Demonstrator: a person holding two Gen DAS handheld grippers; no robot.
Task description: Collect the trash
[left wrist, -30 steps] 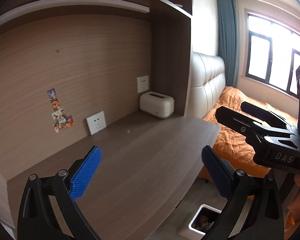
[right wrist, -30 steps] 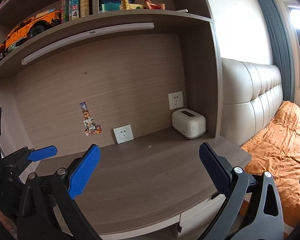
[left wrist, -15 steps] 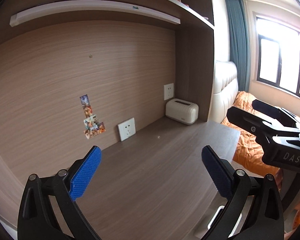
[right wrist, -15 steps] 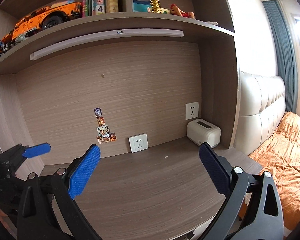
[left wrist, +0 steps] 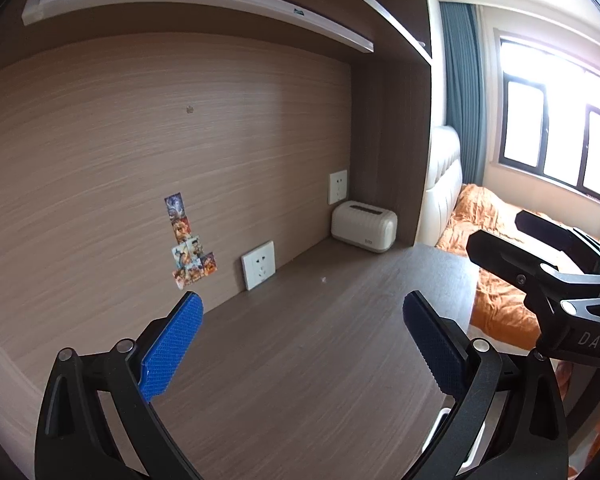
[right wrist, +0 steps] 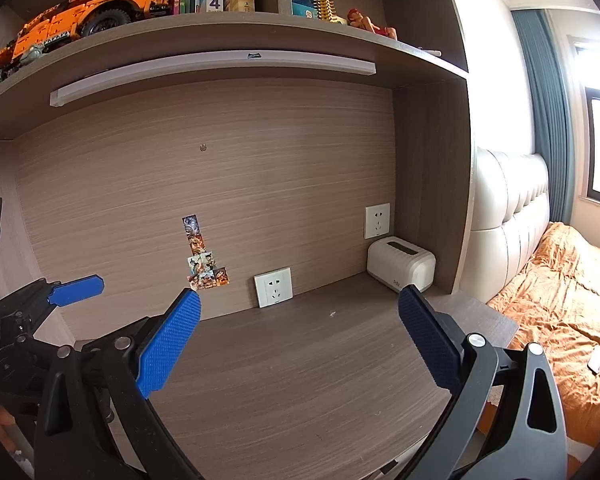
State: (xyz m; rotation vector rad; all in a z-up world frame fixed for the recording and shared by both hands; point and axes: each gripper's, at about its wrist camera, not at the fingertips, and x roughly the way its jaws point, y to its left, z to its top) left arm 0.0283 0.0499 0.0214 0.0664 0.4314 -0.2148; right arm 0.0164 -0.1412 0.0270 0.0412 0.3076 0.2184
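Observation:
My left gripper [left wrist: 300, 344] is open and empty above the wooden desk [left wrist: 300, 360]. My right gripper [right wrist: 296, 340] is open and empty above the same desk [right wrist: 300, 380]. A tiny pale crumb [left wrist: 323, 279] lies on the desk near the back; it also shows in the right wrist view [right wrist: 333, 313]. The right gripper's black body [left wrist: 548, 280] shows at the right of the left wrist view. The left gripper's blue finger [right wrist: 76, 289] shows at the left of the right wrist view. No bin is in view.
A cream tissue box [left wrist: 364, 227] stands at the desk's back right corner, with wall sockets [left wrist: 259, 265] and stickers [left wrist: 188, 248] on the back panel. A shelf with an orange toy truck [right wrist: 92, 12] and books hangs overhead. A bed with an orange cover [right wrist: 560, 292] lies right.
Both views have swung left and up, away from the bed and floor toward the desk's back panel. The white bin seen below the desk edge has left the left wrist view. Both grippers stay open.

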